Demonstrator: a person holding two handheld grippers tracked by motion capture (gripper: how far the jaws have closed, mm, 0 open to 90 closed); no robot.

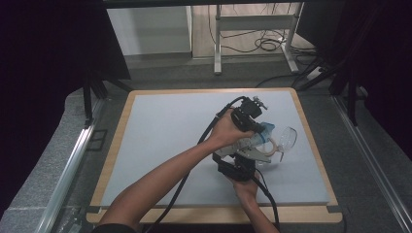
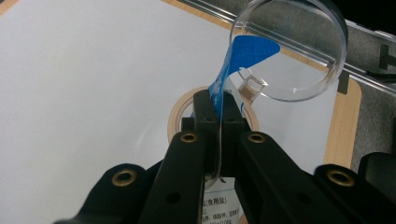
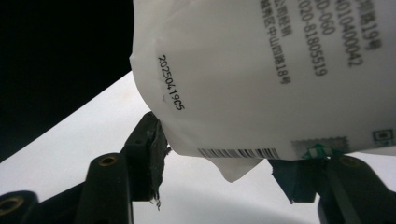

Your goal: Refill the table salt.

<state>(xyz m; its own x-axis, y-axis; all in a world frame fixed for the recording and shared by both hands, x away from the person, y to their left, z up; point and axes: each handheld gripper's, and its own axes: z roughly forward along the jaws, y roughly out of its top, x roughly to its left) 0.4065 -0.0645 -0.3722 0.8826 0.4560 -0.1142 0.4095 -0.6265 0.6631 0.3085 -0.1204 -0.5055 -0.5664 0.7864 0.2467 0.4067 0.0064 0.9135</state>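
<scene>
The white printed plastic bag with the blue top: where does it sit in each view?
High view: white printed plastic bag with blue top right of centre, between both grippers.
Left gripper view: its blue edge rises from the shut fingers, centre.
Right gripper view: its white printed body covers the upper right.
Shared landmark: the grey table mat.

Two claws are counted — left claw (image 1: 260, 127), right claw (image 1: 248, 162) — with one printed bag (image 3: 261, 70), one clear dish (image 2: 292, 49), one tape ring (image 2: 180, 114).
</scene>
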